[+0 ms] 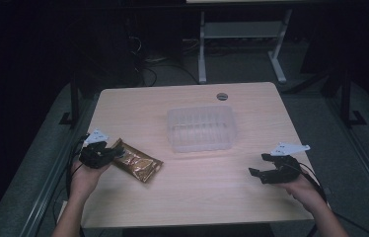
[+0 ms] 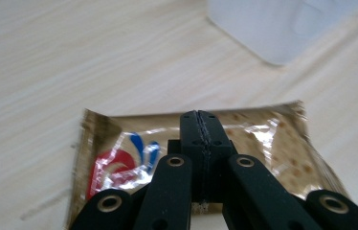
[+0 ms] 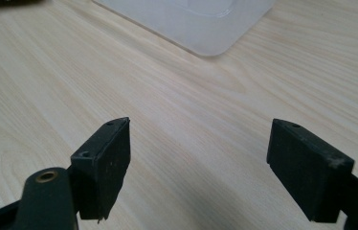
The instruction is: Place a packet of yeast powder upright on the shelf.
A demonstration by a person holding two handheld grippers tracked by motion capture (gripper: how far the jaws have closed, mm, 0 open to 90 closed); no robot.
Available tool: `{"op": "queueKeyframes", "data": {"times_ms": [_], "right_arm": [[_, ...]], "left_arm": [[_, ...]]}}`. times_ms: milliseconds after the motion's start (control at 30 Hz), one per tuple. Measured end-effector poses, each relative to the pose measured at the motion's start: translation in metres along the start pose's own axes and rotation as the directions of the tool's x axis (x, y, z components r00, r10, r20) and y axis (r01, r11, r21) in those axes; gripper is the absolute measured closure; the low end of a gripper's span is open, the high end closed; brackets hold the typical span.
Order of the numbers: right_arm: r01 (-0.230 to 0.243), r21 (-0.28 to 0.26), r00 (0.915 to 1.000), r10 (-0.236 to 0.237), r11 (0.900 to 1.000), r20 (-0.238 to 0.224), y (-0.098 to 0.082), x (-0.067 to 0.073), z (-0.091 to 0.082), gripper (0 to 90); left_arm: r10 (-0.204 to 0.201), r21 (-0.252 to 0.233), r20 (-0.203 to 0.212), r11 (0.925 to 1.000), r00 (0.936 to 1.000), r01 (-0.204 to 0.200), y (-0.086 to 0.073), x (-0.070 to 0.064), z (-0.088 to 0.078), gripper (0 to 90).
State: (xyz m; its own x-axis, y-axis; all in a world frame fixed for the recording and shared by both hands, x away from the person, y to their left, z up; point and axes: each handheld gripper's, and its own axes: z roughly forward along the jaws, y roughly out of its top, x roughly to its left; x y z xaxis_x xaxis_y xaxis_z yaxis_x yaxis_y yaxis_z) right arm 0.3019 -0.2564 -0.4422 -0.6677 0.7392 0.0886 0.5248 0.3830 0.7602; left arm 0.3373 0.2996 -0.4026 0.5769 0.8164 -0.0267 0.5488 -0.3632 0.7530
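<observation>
Darkness swallows everything beyond the wooden table in the high view, so only faint shapes of desk legs and cables can be made out past its far edge. On the left part of the table lies a brown snack packet, angled, with its near-left end covered by the left gripper. In the left gripper view the jaws stand pressed together with no gap, and the packet lies spread under and around them; a glossy film with a red and blue mark shows at its left, cracker-like squares at its right. Whether a fold of the wrapper is pinched between the pads cannot be told, since the jaws themselves hide the spot where they meet it, and the packet's near edge is cut off by the bottom of that view.

A clear plastic tray stands near the middle of the table, well apart from the packet; its ribs are faint in the dim light, and in both gripper views just a pale blurred corner of it enters at the top.

At the right, the right gripper is held by a hand low over the table, its jaws wide apart with bare wood between them. The person's forearms are cut off by the bottom edge of the high view.
</observation>
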Motion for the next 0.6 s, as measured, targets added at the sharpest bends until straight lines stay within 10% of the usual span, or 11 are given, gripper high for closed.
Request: {"op": "queueKeyframes", "data": {"times_ms": [600], "right_arm": [[0.014, 0.005, 0.9999, -0.014, 1.000, 0.001, 0.001, 0.000, 0.002, 22.4]], "left_arm": [[-0.064, 0.085, -0.165, 0.9933, 0.9843, 0.079, -0.016, 0.044, 0.029, 89.9]]}}
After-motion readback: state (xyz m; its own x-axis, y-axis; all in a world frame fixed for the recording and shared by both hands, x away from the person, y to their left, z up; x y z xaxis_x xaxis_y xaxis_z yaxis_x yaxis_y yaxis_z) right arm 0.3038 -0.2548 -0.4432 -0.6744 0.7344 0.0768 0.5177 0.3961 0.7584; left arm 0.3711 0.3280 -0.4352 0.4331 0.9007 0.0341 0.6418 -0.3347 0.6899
